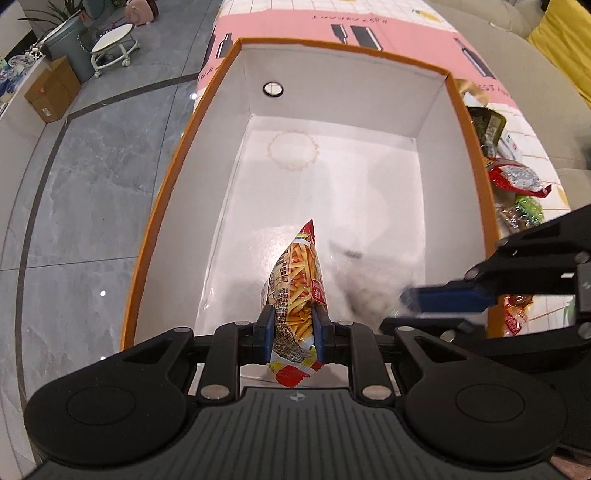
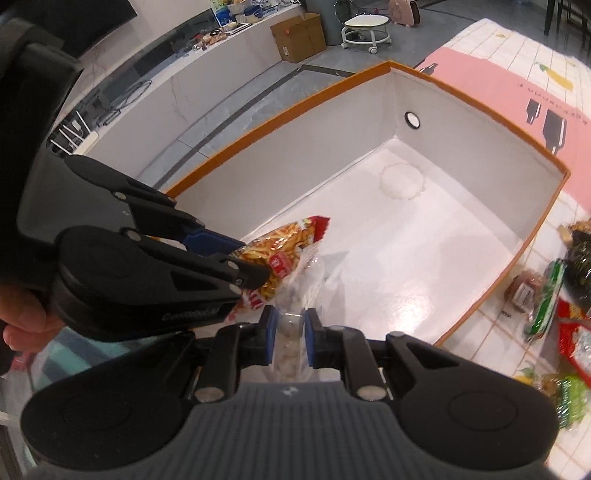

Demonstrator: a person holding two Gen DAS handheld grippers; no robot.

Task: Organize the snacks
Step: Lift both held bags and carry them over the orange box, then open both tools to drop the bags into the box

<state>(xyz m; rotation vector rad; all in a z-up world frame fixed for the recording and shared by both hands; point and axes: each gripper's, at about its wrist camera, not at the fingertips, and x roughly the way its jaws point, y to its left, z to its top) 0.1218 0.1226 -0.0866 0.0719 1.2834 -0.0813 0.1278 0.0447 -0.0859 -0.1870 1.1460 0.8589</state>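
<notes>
My left gripper [image 1: 293,314] is shut on a fries snack bag [image 1: 297,280], red and yellow, held over the near end of a white box with an orange rim [image 1: 177,177]. My right gripper [image 2: 289,321] is shut on a clear bag of pale round snacks [image 2: 291,332], just right of the fries bag [image 2: 284,251], also above the box [image 2: 480,147]. In the left wrist view the right gripper [image 1: 436,299] comes in from the right with the blurred clear bag [image 1: 365,295]. The left gripper [image 2: 243,258] shows at the left in the right wrist view.
Several loose snack packets lie on the tiled cloth right of the box: a red one [image 1: 517,177], green ones [image 2: 546,306], a dark bag [image 2: 583,266]. A pink mat [image 1: 369,26] lies beyond the box. Grey floor [image 1: 92,184], a cardboard carton [image 2: 299,35] and a stool [image 2: 365,29] are to the left.
</notes>
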